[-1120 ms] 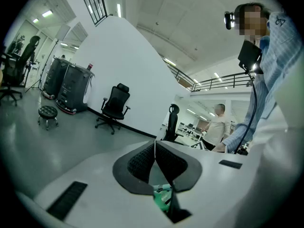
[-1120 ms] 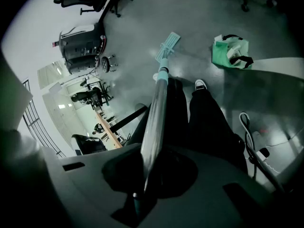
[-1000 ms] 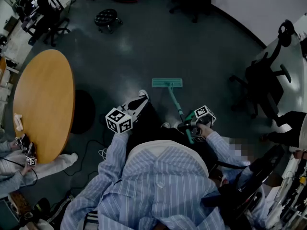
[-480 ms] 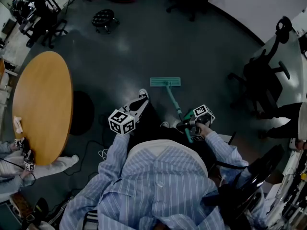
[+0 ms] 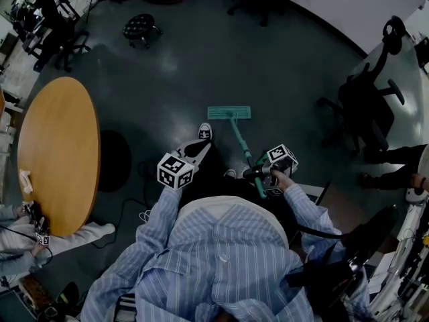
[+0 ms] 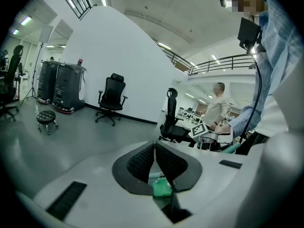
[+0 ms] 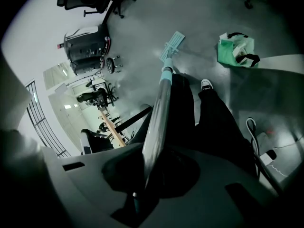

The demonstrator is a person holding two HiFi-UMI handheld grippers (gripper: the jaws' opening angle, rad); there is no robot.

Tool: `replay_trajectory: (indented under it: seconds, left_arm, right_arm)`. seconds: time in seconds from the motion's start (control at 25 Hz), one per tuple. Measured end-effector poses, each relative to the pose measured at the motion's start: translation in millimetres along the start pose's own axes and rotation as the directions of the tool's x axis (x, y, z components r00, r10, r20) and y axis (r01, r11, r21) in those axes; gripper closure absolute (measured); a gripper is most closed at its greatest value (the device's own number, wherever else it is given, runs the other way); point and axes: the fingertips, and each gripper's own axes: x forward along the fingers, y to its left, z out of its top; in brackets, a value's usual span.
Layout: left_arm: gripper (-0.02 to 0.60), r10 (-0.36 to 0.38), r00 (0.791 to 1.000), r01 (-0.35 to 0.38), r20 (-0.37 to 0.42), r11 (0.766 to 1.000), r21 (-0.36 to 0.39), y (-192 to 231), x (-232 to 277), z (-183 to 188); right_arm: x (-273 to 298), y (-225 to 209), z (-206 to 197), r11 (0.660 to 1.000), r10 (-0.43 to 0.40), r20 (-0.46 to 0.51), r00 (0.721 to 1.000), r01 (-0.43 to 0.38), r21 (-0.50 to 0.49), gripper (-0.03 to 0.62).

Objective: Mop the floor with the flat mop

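The flat mop's teal head [image 5: 229,112] lies flat on the dark floor ahead of the person's feet. Its handle [image 5: 242,146] slants back to my right gripper [image 5: 258,174], which is shut on it. In the right gripper view the handle [image 7: 159,113] runs from between the jaws to the mop head [image 7: 172,43]. My left gripper [image 5: 200,144] hangs left of the handle, apart from it, above a shoe [image 5: 205,131]. In the left gripper view the left gripper [image 6: 155,150] has its ribbed pads [image 6: 140,160] pressed together with nothing between them.
A round wooden table [image 5: 57,153] stands at the left, with another person [image 5: 27,237] beside it and cables [image 5: 142,213] on the floor. A stool [image 5: 137,27] and office chairs [image 5: 365,113] ring the open floor. A green bag [image 7: 235,46] sits on the floor near the mop head.
The whole view has drifted a little. The left gripper has shifted slightly right and the shoe beside it shows more fully. The right gripper's hold on the handle is unchanged.
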Motion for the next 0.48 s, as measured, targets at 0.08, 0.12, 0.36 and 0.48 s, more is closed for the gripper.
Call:
replay_trajectory:
  seconds: [0.08, 0.12, 0.36, 0.48]
  left_arm:
    - [0.566, -0.002, 1.0, 0.002, -0.013, 1.0, 0.014, -0.7, 2.5, 0.6]
    - [0.566, -0.002, 1.0, 0.003, -0.016, 1.0, 0.016, -0.3, 3.1, 2.0]
    - [0.566, 0.004, 1.0, -0.004, -0.022, 1.0, 0.012, 18.4, 5.0, 8.8]
    - [0.566, 0.003, 1.0, -0.003, -0.027, 1.0, 0.002, 39.8, 13.5, 13.4]
  right_arm:
    - [-0.9, 4.6, 1.3, 1.0, 0.022, 0.005, 1.0, -0.022, 0.007, 0.542]
    - [-1.4, 7.8, 1.9, 0.999, 0.03, 0.007, 1.0, -0.03, 0.01, 0.542]
    - [8.1, 17.4, 21.3, 0.999, 0.04, 0.013, 0.999, -0.04, -0.001, 0.54]
    - [10.4, 33.7, 36.4, 0.999, 0.052, 0.018, 0.998, -0.052, -0.009, 0.537]
